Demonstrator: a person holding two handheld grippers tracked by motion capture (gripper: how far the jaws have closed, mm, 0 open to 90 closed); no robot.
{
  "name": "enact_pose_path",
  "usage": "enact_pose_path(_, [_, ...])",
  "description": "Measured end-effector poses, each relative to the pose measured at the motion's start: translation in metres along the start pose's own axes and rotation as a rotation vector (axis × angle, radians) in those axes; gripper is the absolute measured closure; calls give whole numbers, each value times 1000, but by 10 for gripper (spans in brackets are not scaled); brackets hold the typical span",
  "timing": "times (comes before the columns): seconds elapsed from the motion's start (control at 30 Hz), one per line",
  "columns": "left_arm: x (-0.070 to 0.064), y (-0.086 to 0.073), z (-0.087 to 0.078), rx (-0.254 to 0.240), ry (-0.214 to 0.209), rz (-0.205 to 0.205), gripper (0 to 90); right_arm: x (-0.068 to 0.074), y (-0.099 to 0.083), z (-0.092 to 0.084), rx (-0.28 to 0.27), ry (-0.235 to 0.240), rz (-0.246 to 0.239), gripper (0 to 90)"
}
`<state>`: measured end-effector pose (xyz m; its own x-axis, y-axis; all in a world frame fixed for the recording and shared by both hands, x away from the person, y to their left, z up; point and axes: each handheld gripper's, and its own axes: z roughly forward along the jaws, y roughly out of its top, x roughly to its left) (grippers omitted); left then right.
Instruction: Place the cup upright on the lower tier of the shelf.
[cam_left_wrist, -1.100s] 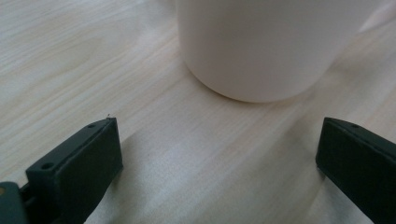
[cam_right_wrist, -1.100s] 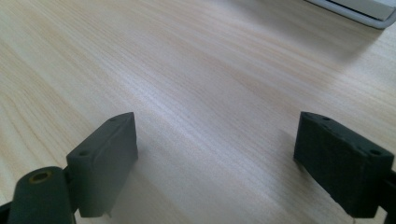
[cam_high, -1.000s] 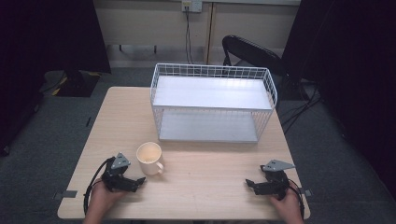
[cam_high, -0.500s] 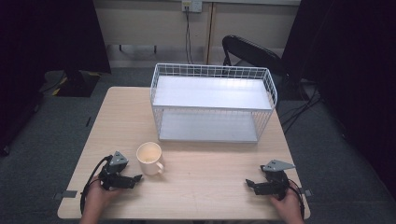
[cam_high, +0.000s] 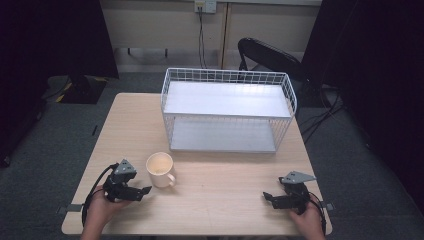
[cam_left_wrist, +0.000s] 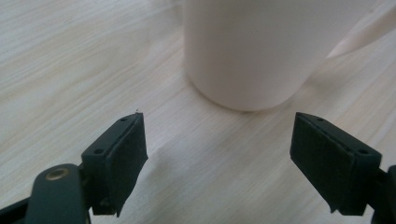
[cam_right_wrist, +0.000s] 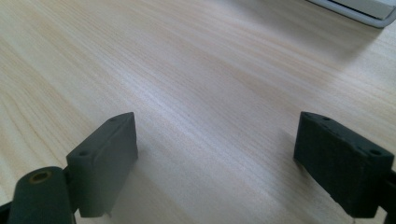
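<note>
Overhead, the high view is showing a cream ceramic mug (cam_high: 160, 169) standing upright on the pale wooden table (cam_high: 220, 195), its handle pointing toward four o'clock, with a white two-tier wire rack (cam_high: 227, 112) sitting well apart at one o'clock from it. The left gripper (cam_high: 145, 190) is hovering near the mug at about seven o'clock of it, while the right gripper (cam_high: 268, 196) is resting low at the table's right, well apart from the mug and aiming left. Moving to the left gripper view, the mug (cam_left_wrist: 254, 51) is filling the top at twelve o'clock, and the jaws have just been closing a little yet are standing wide, with nothing between them but bare wood. In the right gripper view, the jaws are likewise gaping wide over empty table (cam_right_wrist: 196, 79). Judging by this, the left claw is lining up for a grasp; it should be advancing level until the mug's wall sits squarely between the pads, keeping clear of the handle, before squeezing.
</note>
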<state>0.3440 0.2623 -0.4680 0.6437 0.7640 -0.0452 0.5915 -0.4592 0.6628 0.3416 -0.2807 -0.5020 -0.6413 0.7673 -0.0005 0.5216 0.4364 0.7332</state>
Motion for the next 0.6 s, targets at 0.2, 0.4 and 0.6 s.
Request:
enact_pose_path(0.2, [-1,8,-7,-6,3,11,189,0,0,0,0,0,0,127])
enact_pose_path(0.4, [3,9,-17,-19,7,-6,189,0,0,0,-1,0,0,127])
enact_pose_path(0.6, [5,15,-27,-56,12,-15,190,0,0,0,0,0,0,127])
